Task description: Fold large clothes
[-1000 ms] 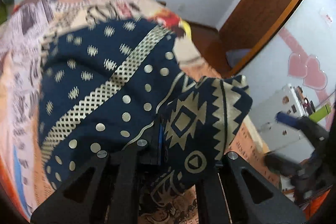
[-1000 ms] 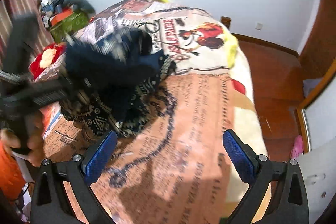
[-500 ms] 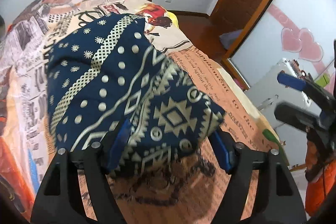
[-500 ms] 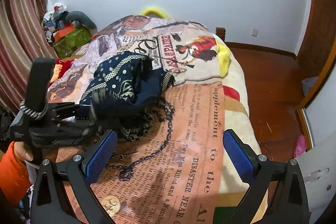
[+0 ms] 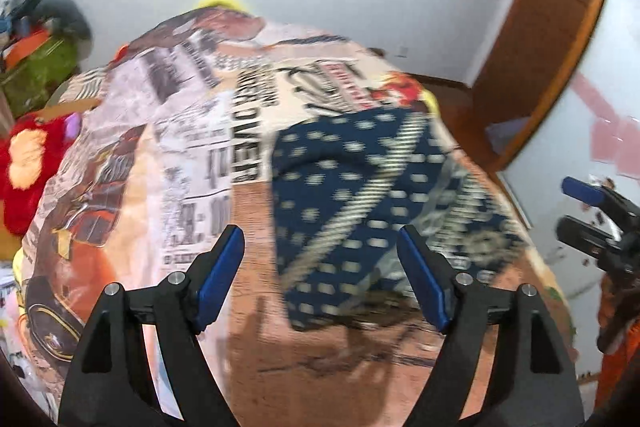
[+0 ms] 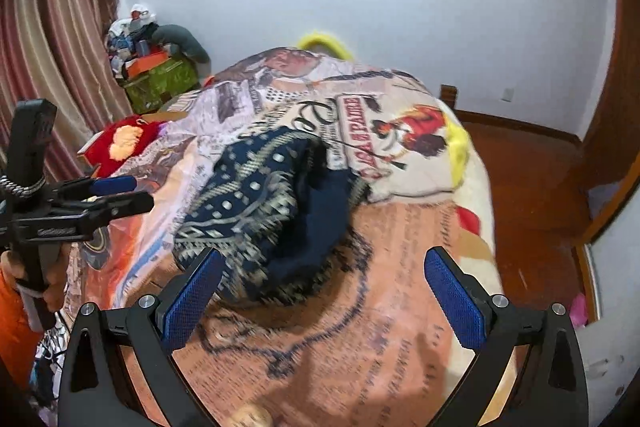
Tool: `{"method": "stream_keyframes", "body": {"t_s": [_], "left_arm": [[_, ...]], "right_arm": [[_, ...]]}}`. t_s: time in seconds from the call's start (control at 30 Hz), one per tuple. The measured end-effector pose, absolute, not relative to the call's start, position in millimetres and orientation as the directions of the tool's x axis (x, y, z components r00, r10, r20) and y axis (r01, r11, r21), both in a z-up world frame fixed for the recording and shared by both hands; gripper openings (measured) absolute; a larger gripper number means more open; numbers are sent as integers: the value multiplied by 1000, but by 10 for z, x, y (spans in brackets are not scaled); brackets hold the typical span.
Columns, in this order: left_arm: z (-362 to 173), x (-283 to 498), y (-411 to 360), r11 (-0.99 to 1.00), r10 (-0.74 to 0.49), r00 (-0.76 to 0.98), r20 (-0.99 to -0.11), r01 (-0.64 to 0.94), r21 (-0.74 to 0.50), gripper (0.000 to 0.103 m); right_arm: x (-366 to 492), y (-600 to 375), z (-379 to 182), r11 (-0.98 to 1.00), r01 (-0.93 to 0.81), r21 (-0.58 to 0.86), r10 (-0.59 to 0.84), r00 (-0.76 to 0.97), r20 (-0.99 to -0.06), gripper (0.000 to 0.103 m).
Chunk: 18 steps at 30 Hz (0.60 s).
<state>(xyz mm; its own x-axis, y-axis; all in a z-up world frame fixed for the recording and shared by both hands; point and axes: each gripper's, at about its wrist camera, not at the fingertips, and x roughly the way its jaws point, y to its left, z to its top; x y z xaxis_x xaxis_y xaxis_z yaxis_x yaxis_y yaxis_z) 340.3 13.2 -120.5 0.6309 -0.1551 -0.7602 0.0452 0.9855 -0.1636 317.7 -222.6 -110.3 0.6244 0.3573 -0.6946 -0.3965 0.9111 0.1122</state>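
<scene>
Left tool (image 5: 320, 277) jaws just opened, empty; navy garment (image 5: 360, 195) beyond.

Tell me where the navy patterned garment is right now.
The navy patterned garment lies bunched on the newspaper-print bedspread, near the middle of the bed in the right wrist view, ahead of both open grippers and held by neither; a red plush toy sits to its left.

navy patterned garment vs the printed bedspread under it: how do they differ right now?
The navy garment is dark blue with cream dots and geometric bands; the bedspread is pale orange and cream with newspaper-style print. The garment lies bunched in a rumpled heap; the bedspread is spread fairly flat across the bed. The garment covers only a central patch. Both are patterned fabric, and neither is gripped.
</scene>
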Motion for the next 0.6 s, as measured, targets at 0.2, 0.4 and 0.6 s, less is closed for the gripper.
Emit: {"method": "stream_keyframes", "body": {"t_s": [0.2, 0.4, 0.6], "left_arm": [[-1739, 3705, 198, 986, -151, 533, -832, 19, -167, 78], [-1935, 3684, 133, 974, -216, 522, -825, 56, -219, 80], [-2131, 3650, 111, 960, -270, 493, -827, 74, -269, 89]], "right_arm": [[3557, -1785, -1413, 898, -424, 118, 361, 556, -748, 101], [3872, -1766, -1922, 923, -381, 49, 247, 492, -835, 101], [3887, -2110, -2214, 937, -339, 87, 235, 425, -874, 101]]}}
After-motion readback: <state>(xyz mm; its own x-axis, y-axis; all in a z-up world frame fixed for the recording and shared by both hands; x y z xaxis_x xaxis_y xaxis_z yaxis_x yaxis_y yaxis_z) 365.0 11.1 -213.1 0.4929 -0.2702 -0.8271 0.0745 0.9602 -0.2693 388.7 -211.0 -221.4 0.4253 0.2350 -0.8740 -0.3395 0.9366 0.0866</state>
